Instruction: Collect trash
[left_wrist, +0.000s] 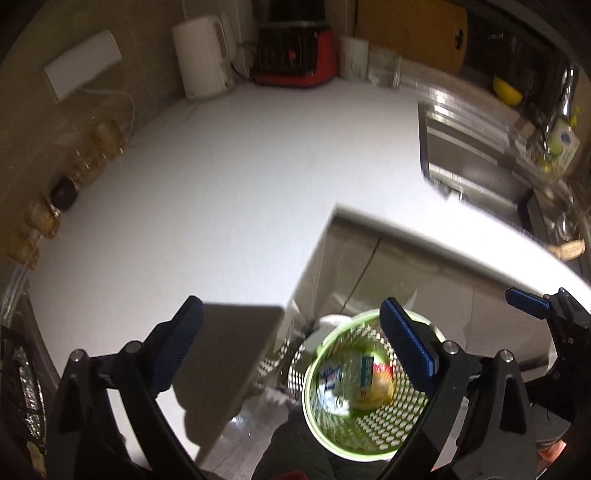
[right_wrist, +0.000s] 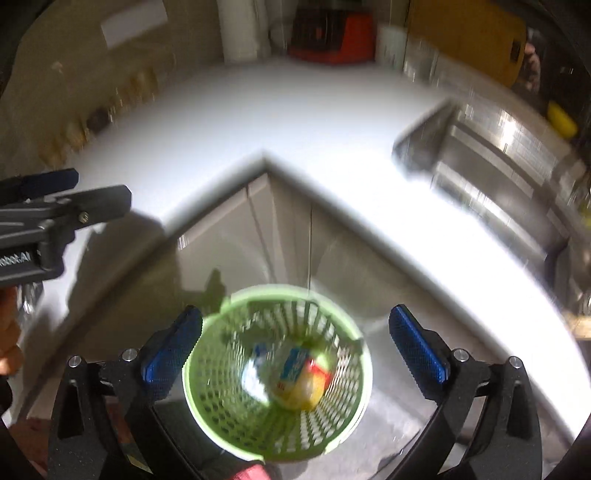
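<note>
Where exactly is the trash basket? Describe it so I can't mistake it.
Start at the inner corner of the white L-shaped countertop. On the floor below it, before the grey cabinet doors, stands the green basket. It is round, with perforated walls, and holds blurred wrappers.

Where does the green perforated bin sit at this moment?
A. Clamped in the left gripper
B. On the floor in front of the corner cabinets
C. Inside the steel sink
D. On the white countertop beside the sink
B: the green bin stands on the floor below the countertop edge, packaging inside it, and both the left gripper and right gripper are open above it.
</note>
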